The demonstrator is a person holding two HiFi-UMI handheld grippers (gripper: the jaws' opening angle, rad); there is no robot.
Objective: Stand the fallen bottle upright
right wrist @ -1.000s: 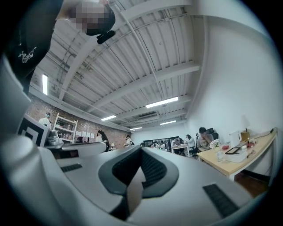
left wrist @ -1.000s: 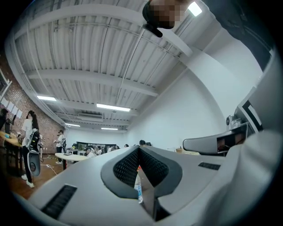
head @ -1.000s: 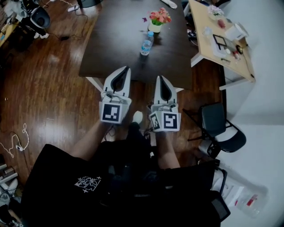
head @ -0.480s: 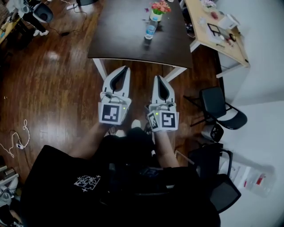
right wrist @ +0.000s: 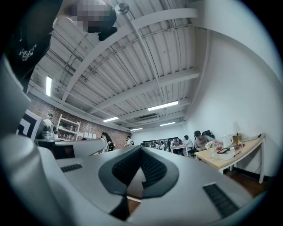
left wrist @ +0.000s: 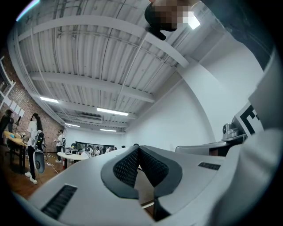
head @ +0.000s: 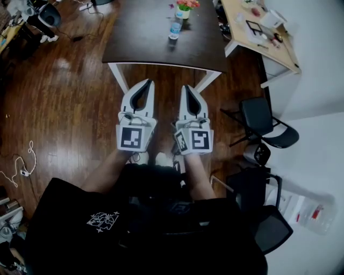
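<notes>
Wooden floor [head: 70, 107], dark worktop [head: 150, 37]; bottle [head: 175, 29] upright on it, just beside flower pot [head: 185, 7]; left claw [head: 151, 82] and right claw [head: 184, 87] both closed, empty, side by side, well short of bottle.

A person wears a black short-sleeved T-shirt [head: 70, 236] with a small white graphic [head: 103, 220] printed on it, dark trousers [head: 156, 180] and white shoes [head: 162, 159]. The left gripper [head: 146, 85] and the right gripper [head: 186, 89] are matching white shells that taper to a point, each with a dark teardrop-shaped hollow down its middle. Dark grey pads [left wrist: 126, 167] with a fine mesh texture line that hollow. Each shell has slim, ribbed dark slots [left wrist: 59, 201] and ends at the rear in a cube [head: 132, 137] bearing black-and-white square markers.
</notes>
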